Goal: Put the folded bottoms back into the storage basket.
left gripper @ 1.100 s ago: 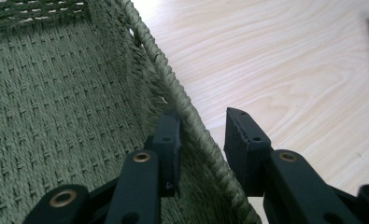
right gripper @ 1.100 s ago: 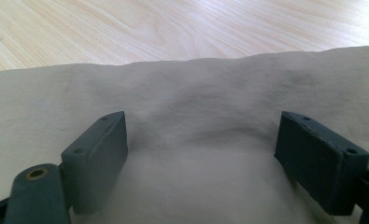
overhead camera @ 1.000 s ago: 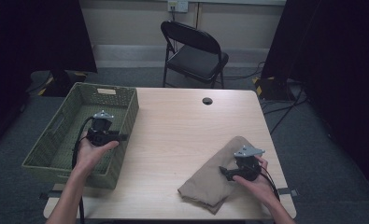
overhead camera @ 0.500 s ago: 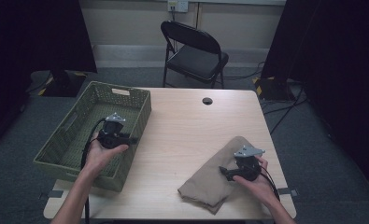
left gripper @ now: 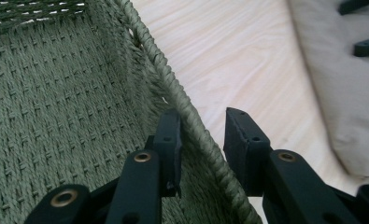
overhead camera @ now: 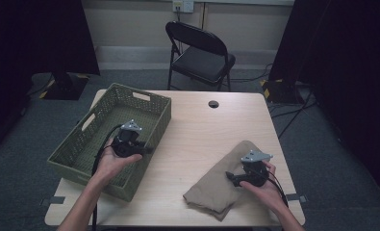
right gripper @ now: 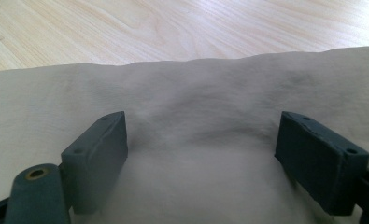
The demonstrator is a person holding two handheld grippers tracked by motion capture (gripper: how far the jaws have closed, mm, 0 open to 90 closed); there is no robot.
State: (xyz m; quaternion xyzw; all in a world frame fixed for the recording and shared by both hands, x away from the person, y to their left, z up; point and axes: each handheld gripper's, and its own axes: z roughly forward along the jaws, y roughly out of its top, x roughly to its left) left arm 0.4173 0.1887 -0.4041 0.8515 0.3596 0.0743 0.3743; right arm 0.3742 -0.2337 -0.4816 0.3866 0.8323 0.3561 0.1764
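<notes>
A green woven basket [overhead camera: 125,89] stands on the left of the wooden table [overhead camera: 211,130]. My left gripper [overhead camera: 146,150] straddles its right wall. In the left gripper view the gripper [left gripper: 201,135] has one jaw inside the basket [left gripper: 56,93] and one outside, shut on the braided rim. A crumpled tan cloth [overhead camera: 211,190] lies at the front right. My right gripper [overhead camera: 231,178] rests on it, open. In the right gripper view its wide-set jaws [right gripper: 201,154] lie on the cloth [right gripper: 196,93] with a low fold between them, not pinched.
A black folding chair [overhead camera: 202,53] stands behind the table. A round black cable hole [overhead camera: 213,104] sits near the table's far edge. Bare wood lies between basket and cloth. The basket's near left corner hangs over the table's left edge.
The basket has slid and swung to the right, toward the table's middle, with my left gripper on its wall. The right gripper and the cloth have not moved.
</notes>
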